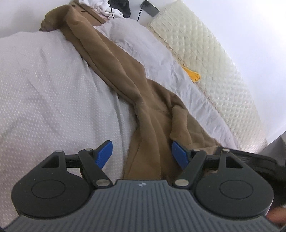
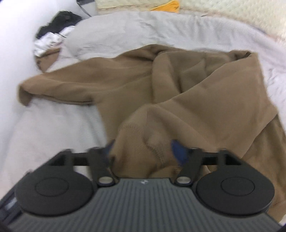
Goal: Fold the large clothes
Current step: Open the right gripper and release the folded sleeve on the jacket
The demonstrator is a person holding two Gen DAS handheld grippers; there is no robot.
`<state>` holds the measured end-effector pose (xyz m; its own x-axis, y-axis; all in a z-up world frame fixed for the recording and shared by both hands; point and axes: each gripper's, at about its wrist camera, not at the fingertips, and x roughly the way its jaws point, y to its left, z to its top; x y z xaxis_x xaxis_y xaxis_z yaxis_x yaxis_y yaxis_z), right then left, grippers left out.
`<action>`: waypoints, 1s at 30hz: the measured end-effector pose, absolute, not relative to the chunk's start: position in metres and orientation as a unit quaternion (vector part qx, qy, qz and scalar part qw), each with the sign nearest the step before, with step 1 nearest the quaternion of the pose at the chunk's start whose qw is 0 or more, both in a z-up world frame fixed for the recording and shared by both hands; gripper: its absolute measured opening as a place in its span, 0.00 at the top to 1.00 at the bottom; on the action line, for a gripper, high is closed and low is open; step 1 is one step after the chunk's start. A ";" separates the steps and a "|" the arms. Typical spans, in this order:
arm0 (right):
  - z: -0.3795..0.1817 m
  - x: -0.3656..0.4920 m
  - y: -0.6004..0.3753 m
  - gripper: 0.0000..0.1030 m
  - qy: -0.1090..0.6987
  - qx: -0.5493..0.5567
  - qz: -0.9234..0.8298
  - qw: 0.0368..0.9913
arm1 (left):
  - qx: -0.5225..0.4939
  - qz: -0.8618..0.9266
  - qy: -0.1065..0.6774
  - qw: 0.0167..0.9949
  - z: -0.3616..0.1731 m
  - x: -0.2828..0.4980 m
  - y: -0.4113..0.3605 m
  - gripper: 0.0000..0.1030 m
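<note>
A large brown garment (image 1: 125,71) lies crumpled in a long strip across the white bed cover (image 1: 44,80). My left gripper (image 1: 142,154) hovers over its near end, blue pads (image 1: 104,154) wide apart and pressing nothing, so it is open. In the right wrist view the brown garment (image 2: 196,89) spreads out with a sleeve reaching left. A stitched bunch of it sits between the jaws of my right gripper (image 2: 143,149). Those jaws stand wide, and the cloth half hides the left pad while the right pad (image 2: 178,151) shows. The view is blurred.
A cream quilted mattress (image 1: 205,53) runs along the bed's far side, with a yellow item (image 1: 193,74) tucked at its edge. A pile of white and black clothes (image 1: 107,7) and a black tag (image 1: 149,7) lie at the far end. White bed cover (image 2: 53,125) shows left of the garment.
</note>
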<state>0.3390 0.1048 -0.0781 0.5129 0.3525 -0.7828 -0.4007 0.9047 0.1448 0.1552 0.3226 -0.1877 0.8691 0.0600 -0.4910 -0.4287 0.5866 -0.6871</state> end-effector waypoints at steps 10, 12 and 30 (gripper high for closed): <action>-0.055 0.326 0.028 0.18 0.387 0.003 0.269 0.882 | -0.370 0.102 0.191 0.904 -0.167 0.157 0.289 0.24; -0.061 0.334 0.002 0.18 0.365 0.012 0.258 0.894 | -0.344 0.086 0.198 0.914 -0.164 0.165 0.272 0.24; -0.163 0.422 -0.087 0.44 0.297 0.044 0.234 0.925 | -0.155 0.010 0.286 0.945 -0.202 0.273 0.169 0.37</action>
